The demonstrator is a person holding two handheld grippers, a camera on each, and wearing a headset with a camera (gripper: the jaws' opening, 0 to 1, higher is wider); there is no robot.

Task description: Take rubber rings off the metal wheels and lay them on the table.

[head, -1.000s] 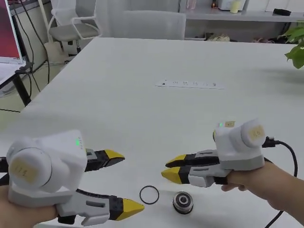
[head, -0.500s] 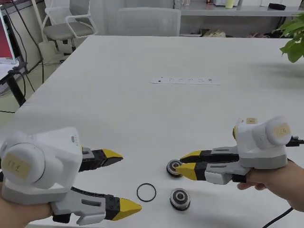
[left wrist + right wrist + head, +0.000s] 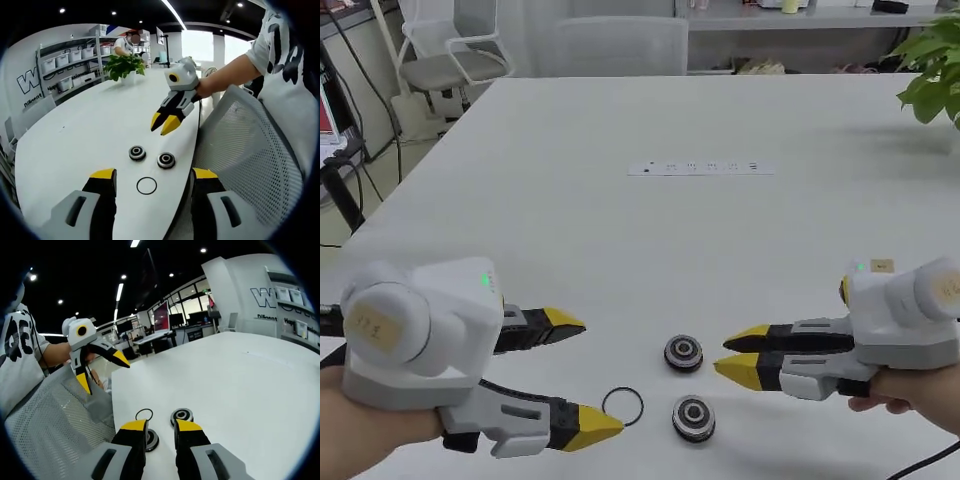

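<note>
- Left gripper (image 3: 582,375): jaws spread wide, nothing between them. It hovers low over the near edge of the table (image 3: 620,250).
- Right gripper (image 3: 738,352): jaws a narrow gap apart, holding nothing. Its tips point at the two wheels from the right, close to them but not touching.
- One loose rubber ring (image 3: 622,405) lies flat on the table just beyond the left gripper's lower tip. In the left gripper view the ring (image 3: 146,185) sits between that gripper's own jaws, ahead of them.
- Far wheel (image 3: 683,352) and near wheel (image 3: 693,417) lie flat, close together, just right of the loose ring. Both show a dark outer band around a metal hub. I cannot tell from here which bands are rubber still in place.
- Handling, judged: the wheels look small, dense and stiff, and would likely slide on the smooth tabletop if pushed from one side. The ring looks thin, light and stretchy, and probably grippy.
- Where to take hold, judged: pin a wheel by its rim or hub with one gripper, then hook the other gripper's tip under the band at the outer edge and peel it outward.
- Risk, judged: an unpinned wheel skates away, and a stretched ring may snap off and roll.
</note>
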